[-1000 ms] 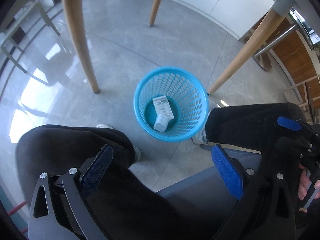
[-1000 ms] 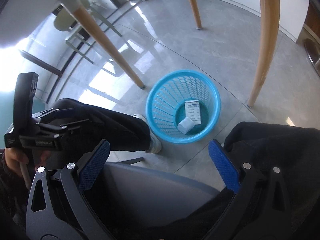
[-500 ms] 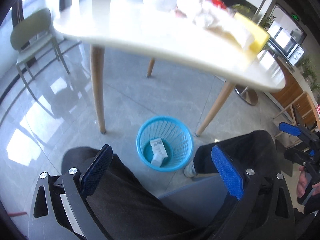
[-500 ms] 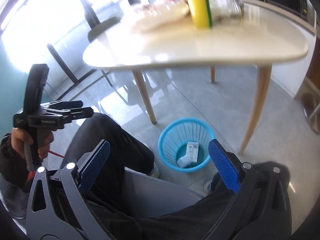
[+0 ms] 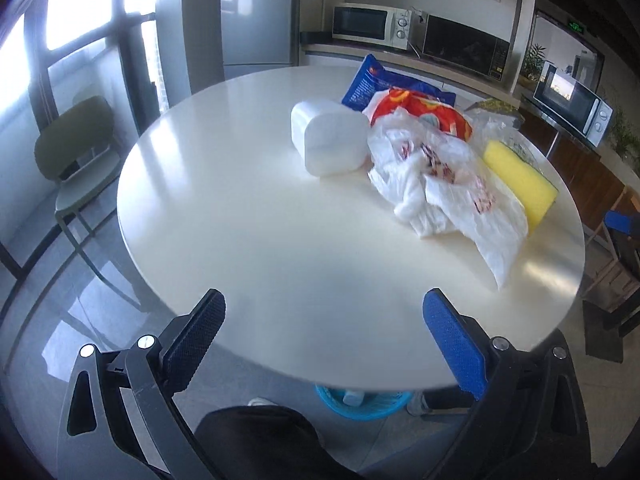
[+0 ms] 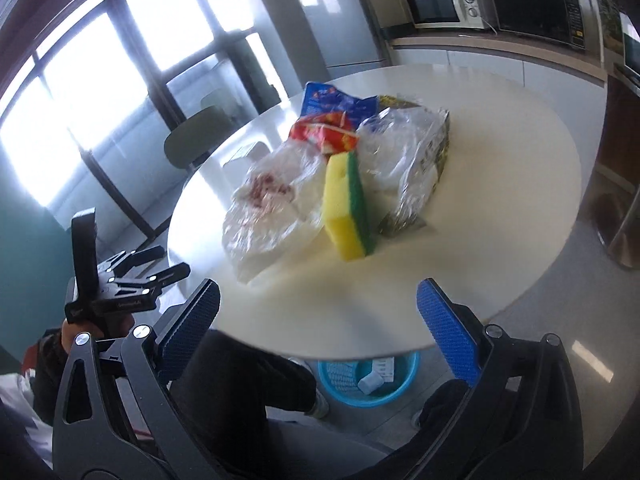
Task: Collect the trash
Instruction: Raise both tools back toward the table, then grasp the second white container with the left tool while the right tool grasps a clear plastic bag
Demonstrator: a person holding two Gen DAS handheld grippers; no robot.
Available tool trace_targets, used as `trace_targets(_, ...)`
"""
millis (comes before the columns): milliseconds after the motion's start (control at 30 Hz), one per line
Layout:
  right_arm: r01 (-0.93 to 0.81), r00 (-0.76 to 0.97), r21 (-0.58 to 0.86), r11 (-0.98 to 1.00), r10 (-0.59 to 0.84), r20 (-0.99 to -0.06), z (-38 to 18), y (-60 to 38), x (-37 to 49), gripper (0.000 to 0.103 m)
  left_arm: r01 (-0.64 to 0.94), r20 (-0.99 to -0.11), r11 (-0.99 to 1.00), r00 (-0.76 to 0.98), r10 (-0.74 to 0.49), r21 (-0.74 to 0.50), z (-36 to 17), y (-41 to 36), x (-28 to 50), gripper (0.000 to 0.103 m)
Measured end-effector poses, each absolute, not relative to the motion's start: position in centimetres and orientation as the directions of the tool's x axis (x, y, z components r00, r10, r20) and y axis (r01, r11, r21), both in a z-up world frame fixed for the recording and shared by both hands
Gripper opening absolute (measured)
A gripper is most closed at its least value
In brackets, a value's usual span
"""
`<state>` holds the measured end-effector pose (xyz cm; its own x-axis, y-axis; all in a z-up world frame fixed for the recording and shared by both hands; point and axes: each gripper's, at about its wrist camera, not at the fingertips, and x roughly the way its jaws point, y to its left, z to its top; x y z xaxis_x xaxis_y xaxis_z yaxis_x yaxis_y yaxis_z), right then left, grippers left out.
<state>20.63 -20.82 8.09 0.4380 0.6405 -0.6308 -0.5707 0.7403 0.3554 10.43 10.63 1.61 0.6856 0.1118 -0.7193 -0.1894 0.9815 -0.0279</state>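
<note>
Left gripper: the left gripper point(image 5: 324, 336) fills the bottom of its own view with both blue pads spread wide and nothing between them; it hangs over the near edge of the table point(image 5: 280, 248).
Right gripper: the right gripper point(image 6: 318, 322) sits at the bottom of its frame, jaws likewise far apart and empty (the left tool also shows at the lower left of this view, held in a hand).
Table: round and white, taking up the centre of both views.
Trash pile: all the litter is bunched together on the right half of the table in the left view.
White container: a white container point(image 5: 332, 140) lies on its side at the upper centre, just left of the pile.
Plastic bag: a crumpled white plastic bag point(image 5: 448, 184) with red print sprawls at right of centre, touching the container.
Sponge: a yellow sponge point(image 5: 520, 180) with a green face lies against the bag's right side; in the right view it stands on edge at mid-frame.
Wrappers: a red wrapper point(image 5: 420, 108) and a blue packet point(image 5: 372, 80) lie behind the bag, toward the top.
Clear wrapper: a crinkled clear wrapper point(image 6: 408, 160) lies right of the sponge in the right view.
Bin: a blue basket point(image 6: 368, 376) stands on the floor under the table's near edge, at the bottom centre, with a white box and a small white item inside.
Surroundings: a green chair point(image 5: 76, 160) at the left edge, microwaves point(image 5: 372, 24) on the counter along the top.
</note>
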Motion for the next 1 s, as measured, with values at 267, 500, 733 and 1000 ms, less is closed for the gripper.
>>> trace_targets(267,-0.488,0.479,0.308,0.817,0.546,-0.688,6.9,-18.9,28.3,0.094,-0.223,-0.71,0.975,0.683,0.173,0.023,3.0,12.9,16.5,0.097)
trace_targets(500,-0.432,0.481,0.277,0.858,0.479,-0.734,4.4,-17.8,32.2,0.094,-0.249,-0.744,0.968,0.642,0.186,0.028,2.1,15.3,20.3,0.097)
trace_targets(733,-0.39,0.446,0.345,0.854,0.503,-0.74,3.2,-19.0,33.5,0.071,-0.259,-0.746,0.965,0.635,0.198,0.036,1.8,15.7,22.0,0.096)
trace_targets(1000,-0.393,0.459,0.305,0.867,0.473,-0.752,2.8,-19.0,34.3,0.035,-0.252,-0.747,0.967,0.637,0.19,0.032,1.7,15.6,23.0,0.09)
